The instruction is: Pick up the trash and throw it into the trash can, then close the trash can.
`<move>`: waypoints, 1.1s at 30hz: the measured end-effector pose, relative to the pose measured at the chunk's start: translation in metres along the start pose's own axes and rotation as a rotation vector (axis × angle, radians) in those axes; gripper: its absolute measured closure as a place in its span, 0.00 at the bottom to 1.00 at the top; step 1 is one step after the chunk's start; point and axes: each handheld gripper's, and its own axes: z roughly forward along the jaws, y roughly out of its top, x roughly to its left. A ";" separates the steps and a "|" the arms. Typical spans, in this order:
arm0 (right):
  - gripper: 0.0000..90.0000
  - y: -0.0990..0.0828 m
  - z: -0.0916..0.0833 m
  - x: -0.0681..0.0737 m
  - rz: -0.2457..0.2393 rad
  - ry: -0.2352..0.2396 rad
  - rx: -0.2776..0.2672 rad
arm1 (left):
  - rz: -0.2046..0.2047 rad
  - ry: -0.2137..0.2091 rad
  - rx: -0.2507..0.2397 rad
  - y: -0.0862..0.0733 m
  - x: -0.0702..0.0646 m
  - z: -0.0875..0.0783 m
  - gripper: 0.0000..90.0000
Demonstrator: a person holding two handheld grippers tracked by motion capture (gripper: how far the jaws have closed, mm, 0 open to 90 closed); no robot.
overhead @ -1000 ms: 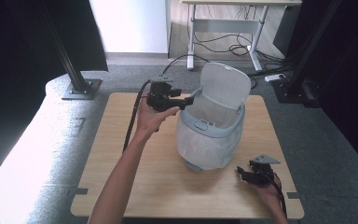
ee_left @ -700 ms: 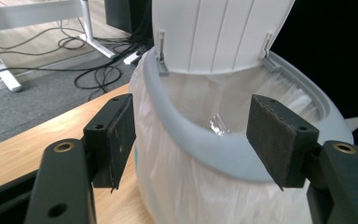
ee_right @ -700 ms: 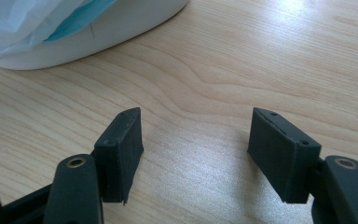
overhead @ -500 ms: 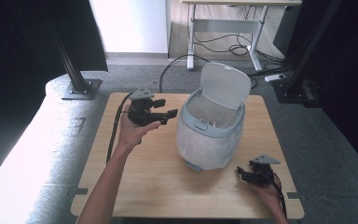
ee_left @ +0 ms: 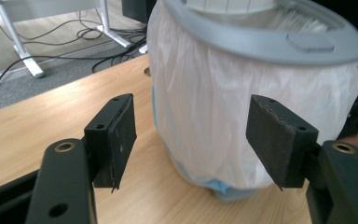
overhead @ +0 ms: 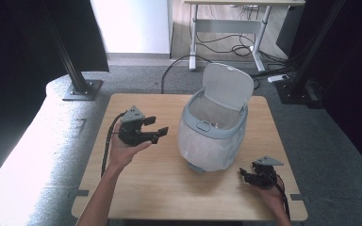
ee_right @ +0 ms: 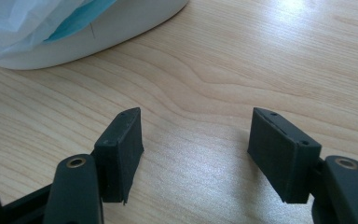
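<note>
bin (overhead: 213, 134): mid-bench (overhead: 136, 188), lid up, white liner folded over its rim so it stays put. left claw (overhead: 156, 129): wide, empty, beside the bin, facing its side. right claw (overhead: 246, 176): wide, empty, low by the base.

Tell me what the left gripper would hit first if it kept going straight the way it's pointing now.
Most likely the white bag liner draped over the bin. In the left gripper view the liner's side sits straight ahead between the open jaws of the left gripper, with bare table in between. How far off it is stays unclear.
</note>
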 end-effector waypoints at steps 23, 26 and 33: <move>0.35 0.000 0.001 -0.001 0.021 -0.015 0.000 | -0.020 0.051 0.057 -0.068 0.007 -0.011 0.37; 0.34 0.001 0.001 -0.003 0.059 -0.020 -0.008 | -0.024 0.050 0.065 -0.072 0.008 -0.011 0.37; 0.34 0.008 -0.012 -0.007 0.100 -0.024 -0.086 | -0.043 0.053 0.065 -0.083 0.013 -0.013 0.37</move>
